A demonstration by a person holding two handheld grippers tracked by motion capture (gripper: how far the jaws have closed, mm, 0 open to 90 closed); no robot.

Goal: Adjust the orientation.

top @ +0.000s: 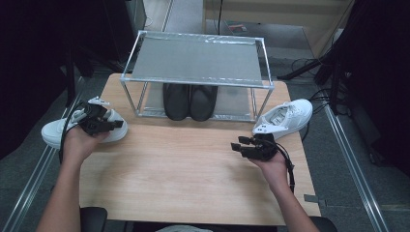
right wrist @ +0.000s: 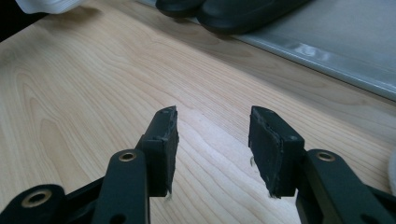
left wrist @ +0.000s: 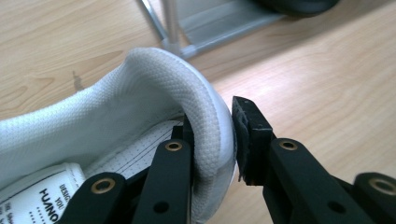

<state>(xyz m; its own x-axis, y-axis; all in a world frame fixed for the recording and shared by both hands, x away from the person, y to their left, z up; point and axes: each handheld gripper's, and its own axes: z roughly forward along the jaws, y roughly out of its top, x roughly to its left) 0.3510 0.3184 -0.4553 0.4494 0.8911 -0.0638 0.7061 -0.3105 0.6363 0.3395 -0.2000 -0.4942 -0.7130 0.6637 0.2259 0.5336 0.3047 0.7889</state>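
Already at the left edge of the pale wooden table (top: 193, 164), the left gripper (left wrist: 219, 140) straddles the padded heel collar of a white mesh-and-leather sneaker (left wrist: 140, 98), one jaw inside the shoe, one outside, pinching the rim lightly. The sneaker looks light and soft; the collar should give under pressure, so that stiffer heel back seems the soundest hold. The right gripper (right wrist: 212, 149) hovers with jaws wide and empty, near the second white sneaker (top: 285, 118) beside the metal shoe rack (top: 198, 60).
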